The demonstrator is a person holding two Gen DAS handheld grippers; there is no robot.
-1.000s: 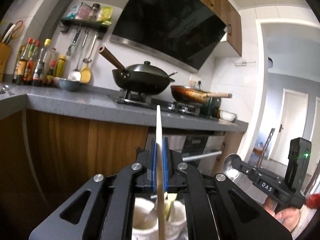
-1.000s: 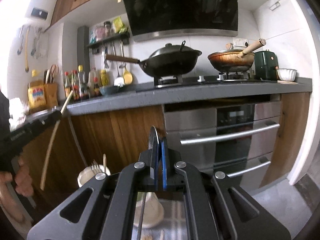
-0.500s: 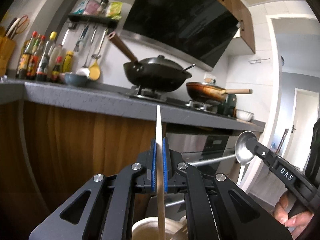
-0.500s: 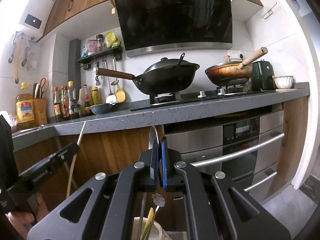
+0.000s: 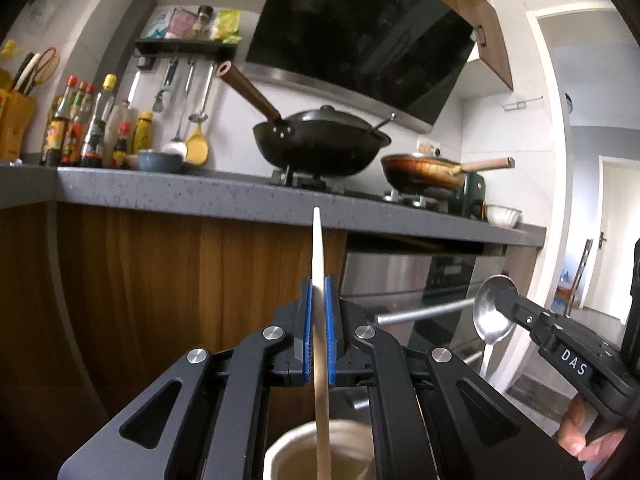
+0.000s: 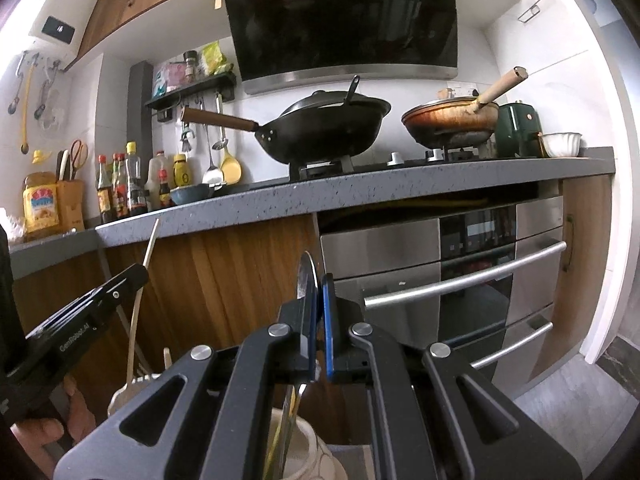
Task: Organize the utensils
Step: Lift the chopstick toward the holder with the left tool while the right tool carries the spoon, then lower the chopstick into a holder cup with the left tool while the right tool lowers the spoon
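Note:
My left gripper (image 5: 319,312) is shut on a pale wooden utensil (image 5: 318,248) that stands upright, its lower end reaching into a white holder cup (image 5: 320,456) below. My right gripper (image 6: 317,304) is shut on a metal spoon (image 6: 306,280), bowl up, handle pointing down into a white holder cup (image 6: 308,452). In the left wrist view the right gripper (image 5: 516,312) with the spoon (image 5: 492,312) is at the right. In the right wrist view the left gripper (image 6: 132,276) with the wooden utensil (image 6: 146,256) is at the left.
A grey countertop (image 5: 200,192) runs across ahead with a black wok (image 5: 320,140), a frying pan (image 5: 424,168) and several sauce bottles (image 5: 88,124). An oven front with steel handles (image 6: 464,276) sits below it. A forked utensil (image 6: 132,384) stands in another cup.
Both grippers have lowered, so the counter edge now sits higher in both views. The holder cups have come closer under the held utensils. Both grips are unchanged.

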